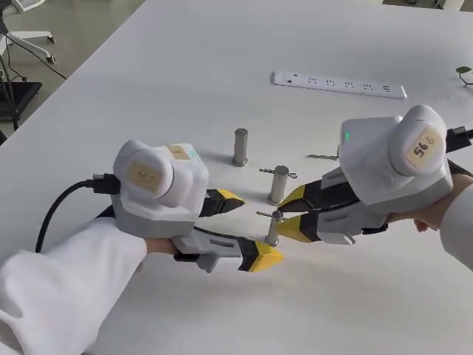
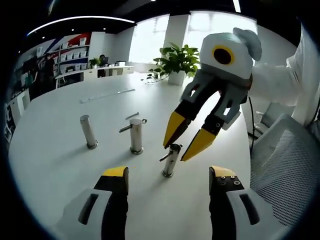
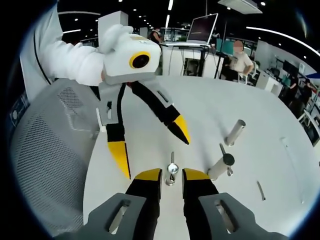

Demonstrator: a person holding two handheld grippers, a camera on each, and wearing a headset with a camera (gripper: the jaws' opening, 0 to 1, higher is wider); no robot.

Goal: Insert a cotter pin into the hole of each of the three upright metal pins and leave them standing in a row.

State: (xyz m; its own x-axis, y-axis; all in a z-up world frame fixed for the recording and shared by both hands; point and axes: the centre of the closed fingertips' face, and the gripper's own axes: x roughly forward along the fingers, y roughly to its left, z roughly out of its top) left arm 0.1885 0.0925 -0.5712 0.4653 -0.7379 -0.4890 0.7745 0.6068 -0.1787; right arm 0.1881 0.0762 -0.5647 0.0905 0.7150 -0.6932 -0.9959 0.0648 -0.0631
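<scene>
Table (image 1: 185, 59), white, carries metal pins (image 1: 278, 185), power strip (image 1: 338, 83).

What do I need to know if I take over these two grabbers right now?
Left gripper: open, empty, beside the front pin.
Right gripper: jaws narrow, one on each side of that pin's top; cannot tell if they pinch it.
Done: front pin and middle pin each have a cotter pin in.
Left: far pin is bare. The spare cotter pin lies on the table beyond the middle pin. All three pins stand.
</scene>
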